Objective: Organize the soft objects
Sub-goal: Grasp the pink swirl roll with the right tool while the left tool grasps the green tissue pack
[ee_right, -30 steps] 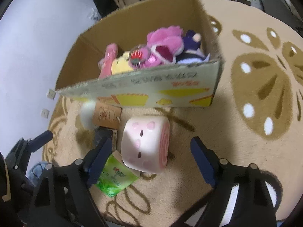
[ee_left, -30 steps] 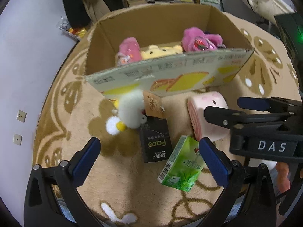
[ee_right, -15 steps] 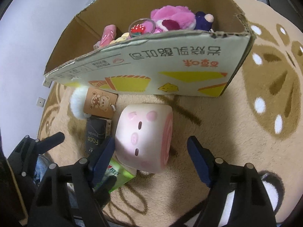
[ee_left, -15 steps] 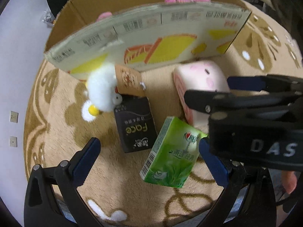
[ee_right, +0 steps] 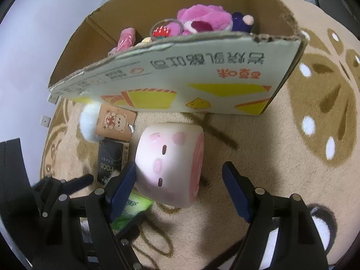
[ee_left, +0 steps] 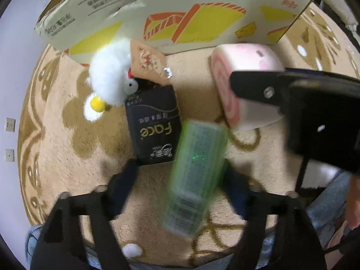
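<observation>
where the left wrist misses them, plush toys [ee_right: 203,21] in box [ee_right: 202,72]

Left tongs [ee_left: 180,177] lower, narrower around green pack [ee_left: 195,175]

Left gripper [ee_left: 180,175]: black frame, dark blue finger pads, silver screws. Right gripper [ee_right: 180,180]: black frame, blue pads [ee_right: 122,189], silver screw heads. Person's blue denim garment [ee_left: 326,204] visible below.

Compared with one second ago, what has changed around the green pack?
The left hand-held gripper came down over the green tissue pack, its jaws closing around it; contact is too blurred to judge. The pink roll plush, black pack and cardboard box stayed put.
</observation>
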A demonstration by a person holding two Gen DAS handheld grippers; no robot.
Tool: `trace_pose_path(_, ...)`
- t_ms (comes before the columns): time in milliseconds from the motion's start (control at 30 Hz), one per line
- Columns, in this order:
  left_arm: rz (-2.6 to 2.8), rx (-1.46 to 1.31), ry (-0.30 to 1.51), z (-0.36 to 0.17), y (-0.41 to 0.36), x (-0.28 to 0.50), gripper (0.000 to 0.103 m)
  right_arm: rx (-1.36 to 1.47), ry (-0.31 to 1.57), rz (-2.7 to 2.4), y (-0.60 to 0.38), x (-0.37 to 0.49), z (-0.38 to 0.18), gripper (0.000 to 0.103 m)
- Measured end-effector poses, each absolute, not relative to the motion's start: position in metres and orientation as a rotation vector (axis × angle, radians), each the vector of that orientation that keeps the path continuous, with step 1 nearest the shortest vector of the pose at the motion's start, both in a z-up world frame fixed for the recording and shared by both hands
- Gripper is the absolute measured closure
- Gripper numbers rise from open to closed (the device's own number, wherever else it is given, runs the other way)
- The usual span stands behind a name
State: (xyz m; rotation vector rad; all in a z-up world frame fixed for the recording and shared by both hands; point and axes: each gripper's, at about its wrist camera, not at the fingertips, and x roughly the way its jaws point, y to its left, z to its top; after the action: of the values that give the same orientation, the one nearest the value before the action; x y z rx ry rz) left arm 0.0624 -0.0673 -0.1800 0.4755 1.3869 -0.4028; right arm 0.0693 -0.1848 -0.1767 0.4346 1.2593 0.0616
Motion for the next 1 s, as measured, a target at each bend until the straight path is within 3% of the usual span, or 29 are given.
trace_pose_path(33, -0.402, 0.473, 1.394, -0.182, -0.066, 0.062, 0.036, 0.431, 1.251, 0.064, -0.184, 0.069, -0.175, 0.028)
trace_pose_path(100, -0.404, 0.471, 1.410, -0.184, -0.066, 0.061, 0.057, 0.432, 1.246, 0.066, -0.183, 0.070, -0.175, 0.029)
trace_pose_path(200, -0.416, 0.474, 1.416, -0.183, -0.067, 0.057, 0.062, 0.443, 1.261, 0.073, -0.180, 0.072, -0.181, 0.029)
trace_pose_path(233, -0.418, 0.485, 1.413, -0.181, -0.068, 0.055, 0.063, 0.441, 1.268, 0.077, -0.178, 0.073, -0.182, 0.030)
trace_pose_path(300, -0.421, 0.503, 1.392, -0.176, -0.070, 0.048, 0.064, 0.425, 1.259, 0.081, -0.175, 0.072, -0.181, 0.047)
trace_pose_path(367, -0.421, 0.511, 1.364, -0.168, -0.073, 0.044, 0.064, 0.412, 1.244, 0.086, -0.172, 0.071, -0.177, 0.055)
trace_pose_path(733, -0.424, 0.445, 1.273, -0.134, -0.066, 0.039, 0.065, 0.384, 1.225, 0.048, -0.171, 0.062, -0.170, 0.059)
trace_pose_path(1000, -0.374, 0.397, 1.169, -0.099, -0.059, 0.043, 0.066, 0.372, 1.160, 0.032, -0.177, 0.055, -0.151, 0.071)
